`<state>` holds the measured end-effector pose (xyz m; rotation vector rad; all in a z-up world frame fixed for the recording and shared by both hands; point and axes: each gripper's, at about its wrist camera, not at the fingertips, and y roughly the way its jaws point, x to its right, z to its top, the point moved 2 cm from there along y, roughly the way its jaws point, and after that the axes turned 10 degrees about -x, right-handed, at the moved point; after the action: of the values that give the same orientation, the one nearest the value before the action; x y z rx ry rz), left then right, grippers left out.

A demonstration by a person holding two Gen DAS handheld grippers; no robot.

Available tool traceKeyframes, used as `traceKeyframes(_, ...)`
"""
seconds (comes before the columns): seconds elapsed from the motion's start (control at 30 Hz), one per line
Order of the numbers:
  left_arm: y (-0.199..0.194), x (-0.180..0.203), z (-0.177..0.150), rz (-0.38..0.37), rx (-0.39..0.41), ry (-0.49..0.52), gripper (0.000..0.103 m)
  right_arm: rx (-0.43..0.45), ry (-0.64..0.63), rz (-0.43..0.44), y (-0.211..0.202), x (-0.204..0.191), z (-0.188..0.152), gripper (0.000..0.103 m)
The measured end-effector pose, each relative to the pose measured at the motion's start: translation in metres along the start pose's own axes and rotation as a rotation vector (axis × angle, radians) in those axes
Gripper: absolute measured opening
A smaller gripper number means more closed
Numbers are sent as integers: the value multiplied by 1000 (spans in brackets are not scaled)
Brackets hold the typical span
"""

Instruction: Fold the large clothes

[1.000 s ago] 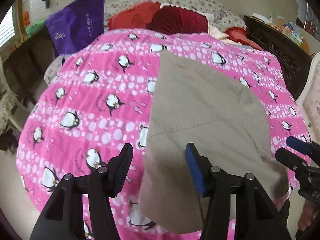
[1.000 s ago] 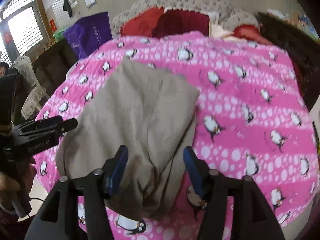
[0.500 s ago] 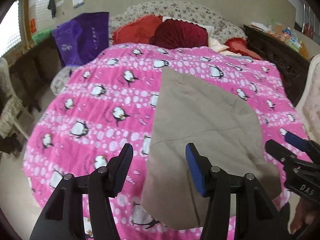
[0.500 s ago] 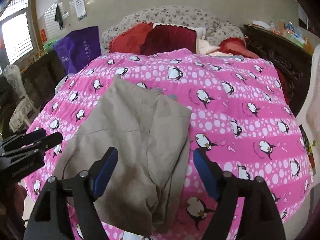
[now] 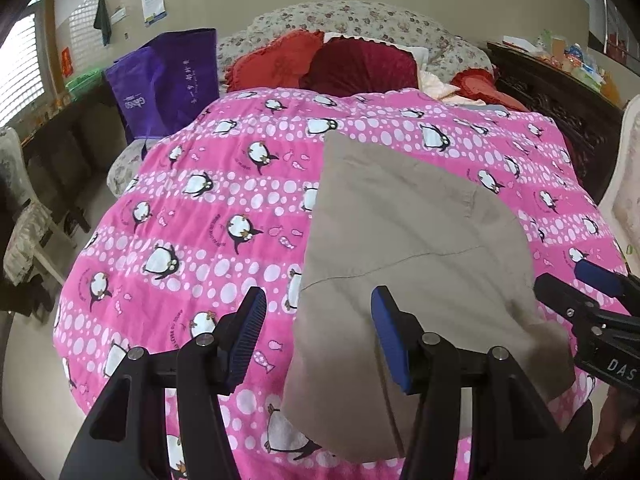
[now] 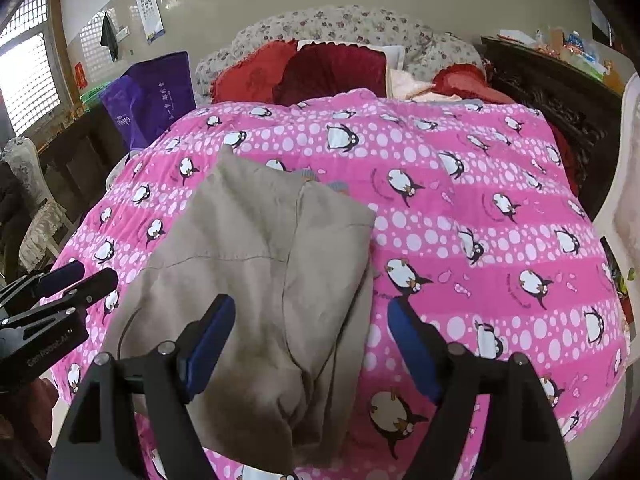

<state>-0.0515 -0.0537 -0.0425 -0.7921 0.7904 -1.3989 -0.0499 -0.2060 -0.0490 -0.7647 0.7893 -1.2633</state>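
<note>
A beige garment (image 5: 404, 264) lies folded flat on the pink penguin bedspread (image 5: 208, 216), near the bed's front edge. It also shows in the right wrist view (image 6: 264, 264), with a folded layer on its right side. My left gripper (image 5: 318, 338) is open and empty, held above the garment's near left edge. My right gripper (image 6: 310, 350) is open and empty above the garment's near end. Each gripper appears in the other's view: the right one (image 5: 580, 292) at the far right, the left one (image 6: 76, 280) at the far left.
Red cushions (image 5: 320, 64) and a floral headboard (image 5: 360, 24) lie at the bed's far end. A purple bag (image 5: 168, 84) stands left of the bed. A dark wooden cabinet (image 5: 560, 100) runs along the right. Chairs (image 5: 24, 224) stand at left.
Both grippers have pulled back and risen away from the garment, so more of the bed shows. The right gripper's jaws have opened wider. The garment has stayed in place.
</note>
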Motion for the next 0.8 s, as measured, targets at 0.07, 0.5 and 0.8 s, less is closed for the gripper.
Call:
traceKeyframes(0.07, 1, 1, 0, -5, -1, 3, 42, -7, 1, 5, 3, 1, -1, 82)
traceKeyframes(0.5, 12, 4, 3, -35, -33, 1, 42, -38, 16, 9, 17, 4, -4, 82)
traceKeyframes(0.8, 13, 4, 4, -25, -30, 13, 42, -47, 19, 17, 20, 5, -2, 82)
